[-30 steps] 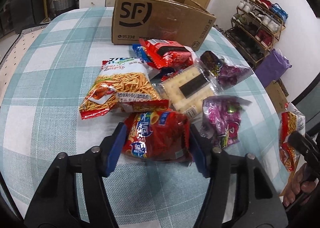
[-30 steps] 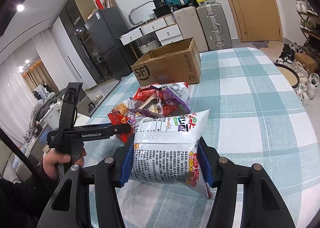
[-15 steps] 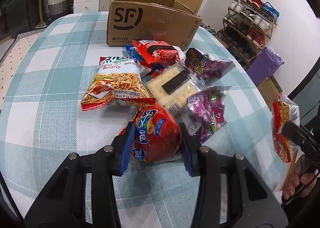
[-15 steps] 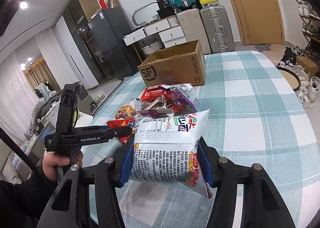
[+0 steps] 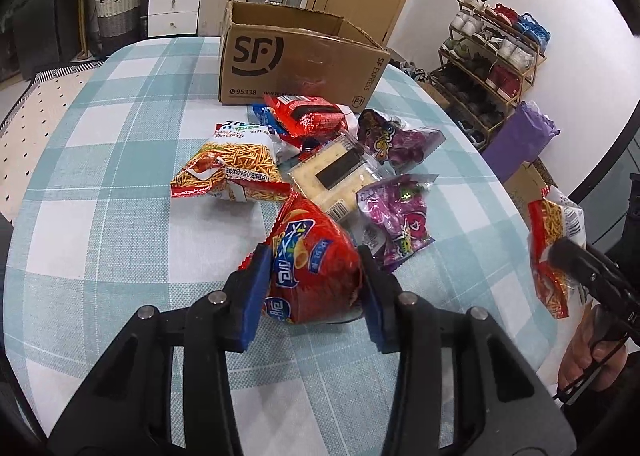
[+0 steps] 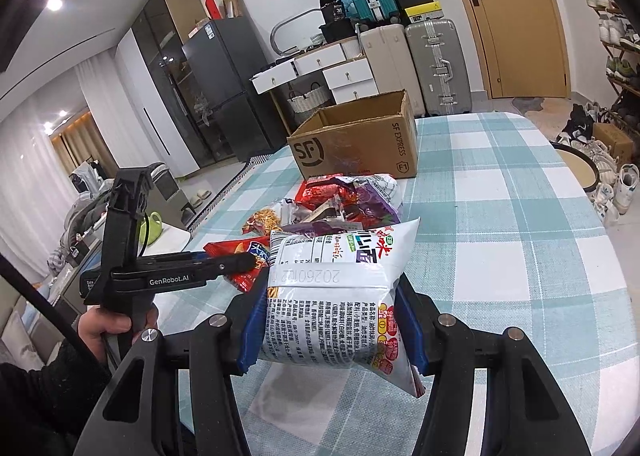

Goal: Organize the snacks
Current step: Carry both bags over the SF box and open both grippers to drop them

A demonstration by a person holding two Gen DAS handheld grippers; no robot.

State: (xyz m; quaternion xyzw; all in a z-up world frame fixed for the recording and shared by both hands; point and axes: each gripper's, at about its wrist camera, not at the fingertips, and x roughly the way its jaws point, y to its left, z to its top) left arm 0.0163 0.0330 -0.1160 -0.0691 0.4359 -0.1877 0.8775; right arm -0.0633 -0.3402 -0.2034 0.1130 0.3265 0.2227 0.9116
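Observation:
My left gripper [image 5: 312, 288] is shut on a red chip bag [image 5: 310, 268] and holds it tilted up off the table. My right gripper [image 6: 332, 320] is shut on a white noodle-snack bag [image 6: 340, 296], held above the table; it also shows in the left wrist view [image 5: 554, 252]. The left gripper shows in the right wrist view [image 6: 240, 264]. A pile of snacks lies on the table: an orange noodle bag [image 5: 232, 167], a cracker pack [image 5: 340, 175], two purple bags [image 5: 400, 215], a red bag [image 5: 312, 117]. An open SF cardboard box [image 5: 296, 63] stands behind the pile.
The table has a teal checked cloth [image 5: 120, 159]. A shoe rack [image 5: 492, 55] and a purple bag [image 5: 520, 139] stand to the right of the table. Drawers and suitcases [image 6: 400, 55] stand behind the box.
My left gripper has closed on the red chip bag and lifted it off the table, tilting it up. My right gripper keeps holding its white bag, almost still.

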